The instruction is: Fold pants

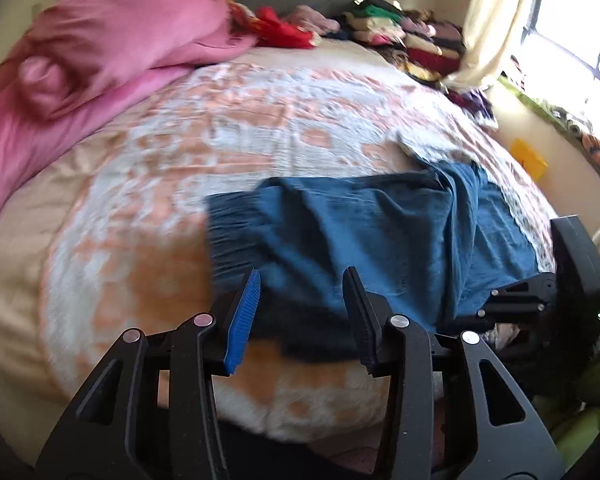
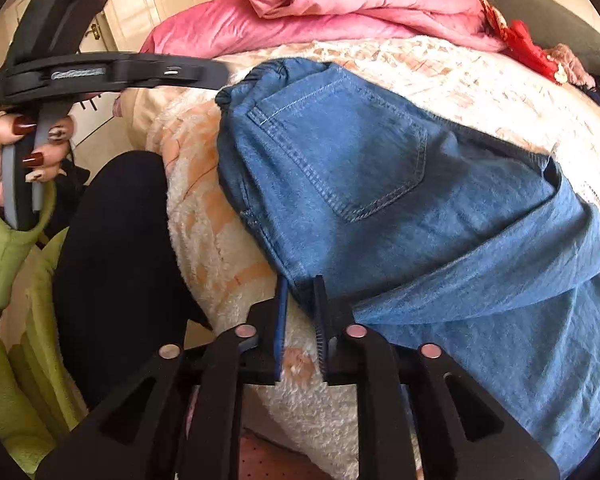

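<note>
Blue denim pants (image 1: 372, 236) lie folded lengthwise on the peach-and-white bedspread (image 1: 220, 140), waistband to the left, back pocket up in the right wrist view (image 2: 360, 160). My left gripper (image 1: 304, 280) is open, its jaws wide apart just above the near edge of the pants by the waistband; it also shows in the right wrist view (image 2: 220, 76) beside the waistband. My right gripper (image 2: 302, 286) has its jaws narrowly apart around the near edge of the pants at the crotch; it also shows in the left wrist view (image 1: 540, 292), by the bed's right side.
A pink duvet (image 1: 84, 68) is heaped at the back left of the bed. Piles of folded clothes (image 1: 400, 36) sit at the headboard. A curtain and window (image 1: 560, 40) are at the right. The person's black-clad leg (image 2: 120, 248) is against the bed's edge.
</note>
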Available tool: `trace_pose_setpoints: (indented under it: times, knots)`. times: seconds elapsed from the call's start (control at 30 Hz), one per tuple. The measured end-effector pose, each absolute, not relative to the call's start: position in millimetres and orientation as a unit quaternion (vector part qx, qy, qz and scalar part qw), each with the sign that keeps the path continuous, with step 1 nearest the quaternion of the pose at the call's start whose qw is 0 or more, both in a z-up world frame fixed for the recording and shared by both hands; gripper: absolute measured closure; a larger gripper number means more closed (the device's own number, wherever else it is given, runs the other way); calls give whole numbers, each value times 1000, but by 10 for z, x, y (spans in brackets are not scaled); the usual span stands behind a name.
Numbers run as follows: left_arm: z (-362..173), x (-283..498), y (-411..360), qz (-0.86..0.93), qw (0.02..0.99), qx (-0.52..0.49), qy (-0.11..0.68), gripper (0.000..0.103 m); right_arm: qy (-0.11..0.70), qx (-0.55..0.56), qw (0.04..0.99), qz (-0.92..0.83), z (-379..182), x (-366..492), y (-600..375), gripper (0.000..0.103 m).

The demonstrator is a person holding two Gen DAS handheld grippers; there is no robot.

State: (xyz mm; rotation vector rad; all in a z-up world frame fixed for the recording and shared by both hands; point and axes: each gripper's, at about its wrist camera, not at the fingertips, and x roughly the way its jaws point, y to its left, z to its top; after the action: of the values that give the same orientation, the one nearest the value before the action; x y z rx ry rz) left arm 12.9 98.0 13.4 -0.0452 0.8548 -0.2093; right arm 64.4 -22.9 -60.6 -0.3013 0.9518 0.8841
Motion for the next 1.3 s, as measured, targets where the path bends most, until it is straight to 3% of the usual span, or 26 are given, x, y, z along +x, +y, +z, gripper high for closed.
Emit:
trace_pose_setpoints:
  times: [0.13, 0.23, 0.43, 0.77, 1.0, 1.3]
  knots:
    - [-210, 314, 780, -79, 888, 32, 451, 68, 424, -106, 798, 415, -369, 595, -326, 77]
    - [-329, 285, 794, -77, 887, 37, 453, 68, 409, -104, 818, 392, -317, 674, -305, 68]
    - [-328, 241, 816, -81, 889, 33, 449, 68, 466, -112, 805, 350, -745, 853, -189, 66]
    - [79, 80, 868, -80, 907, 16, 413, 66, 418, -55, 847, 324, -163, 880, -871, 47]
    - [317, 110, 648, -117, 911, 9, 396, 61, 394, -21, 882, 258, 93, 1118, -1397, 40]
    - [76, 394, -67, -214, 871, -15, 442, 61, 409, -25, 891, 193, 195, 1787, -1542, 38]
